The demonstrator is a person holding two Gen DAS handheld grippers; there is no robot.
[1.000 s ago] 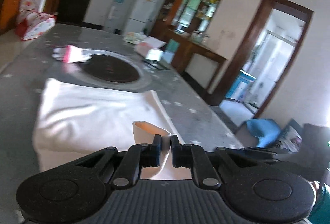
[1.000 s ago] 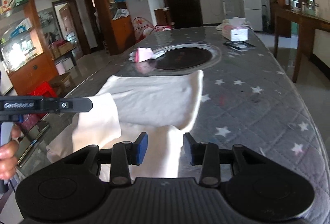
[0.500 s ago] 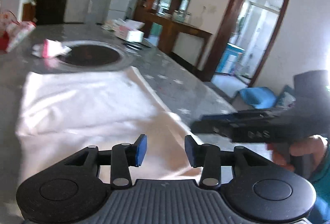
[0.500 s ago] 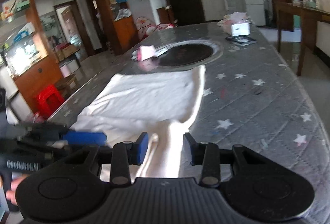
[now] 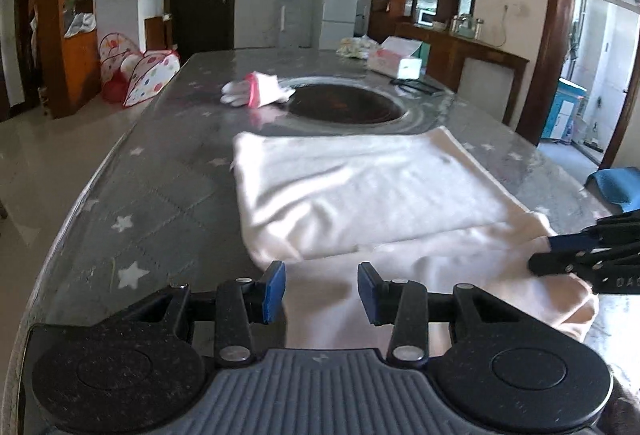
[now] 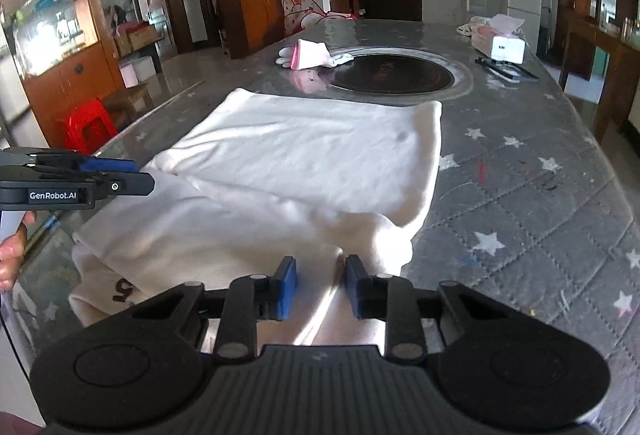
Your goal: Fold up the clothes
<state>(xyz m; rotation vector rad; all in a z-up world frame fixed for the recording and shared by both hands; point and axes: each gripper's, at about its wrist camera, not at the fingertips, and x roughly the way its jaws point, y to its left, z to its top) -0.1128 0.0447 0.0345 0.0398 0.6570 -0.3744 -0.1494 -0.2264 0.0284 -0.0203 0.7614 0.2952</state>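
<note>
A white garment (image 5: 360, 191) lies partly folded on the grey star-patterned table (image 5: 152, 195); it also shows in the right wrist view (image 6: 304, 163). Its near part hangs over the table's front edge and bears a dark "5" print (image 6: 124, 289). My left gripper (image 5: 321, 291) is open, jaws wide, just above the garment's near left edge. My right gripper (image 6: 320, 287) is open with a narrower gap, over the garment's near right part. Each gripper shows in the other's view: the right one at the right edge of the left wrist view (image 5: 588, 255), the left one at the left edge of the right wrist view (image 6: 80, 179).
A round dark inset (image 5: 344, 107) sits mid-table. Behind it lie a white-and-pink glove (image 5: 256, 93), a tissue box (image 5: 394, 61) and a dark flat object (image 6: 506, 69). Cabinets, a red stool (image 6: 86, 125) and doorways surround the table.
My left gripper let go of the garment's corner, opened and swung to face the table lengthwise. My right gripper's jaws narrowed somewhat. The lifted fabric now lies flat.
</note>
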